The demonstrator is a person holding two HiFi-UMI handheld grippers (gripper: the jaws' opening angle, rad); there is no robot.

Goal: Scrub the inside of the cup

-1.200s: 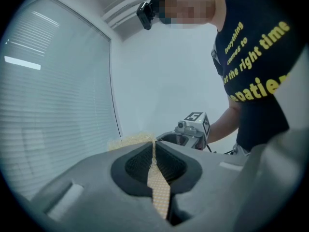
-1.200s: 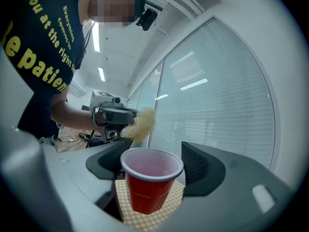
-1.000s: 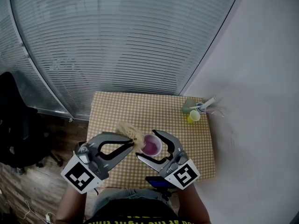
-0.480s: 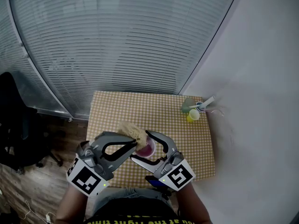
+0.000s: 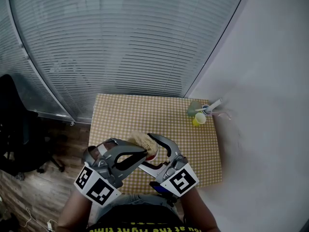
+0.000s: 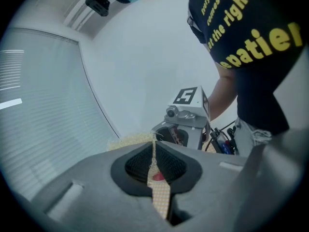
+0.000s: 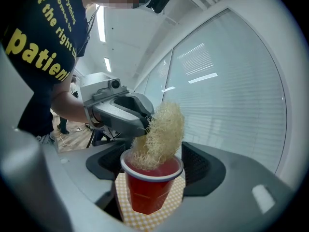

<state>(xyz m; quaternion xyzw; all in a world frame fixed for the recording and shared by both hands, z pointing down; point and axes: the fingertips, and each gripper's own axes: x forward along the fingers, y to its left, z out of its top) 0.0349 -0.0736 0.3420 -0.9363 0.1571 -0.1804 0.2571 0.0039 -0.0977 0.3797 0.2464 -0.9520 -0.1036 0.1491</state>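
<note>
My right gripper (image 5: 146, 152) is shut on a red cup (image 7: 150, 190) with a white rim, held upright over the table between its pads. A pale straw-coloured loofah scrubber (image 7: 161, 132) hangs into the cup's mouth, its lower end inside the rim. My left gripper (image 7: 144, 122) is shut on the scrubber's upper edge. In the head view the scrubber (image 5: 144, 140) covers nearly all of the cup, and the left gripper (image 5: 143, 150) reaches in from the left. In the left gripper view, scrubber fibres (image 6: 153, 151) are pinched in the shut jaws.
The table (image 5: 120, 115) wears a yellow checked cloth. A green cup, a yellow cup and a white item (image 5: 199, 115) stand at its far right corner by the white wall. Window blinds rise behind. A black chair (image 5: 14, 129) stands on the floor at left.
The left gripper has carried the scrubber rightward onto the cup's mouth, which now hides the cup's inside. The right gripper with the cup shifted slightly left.
</note>
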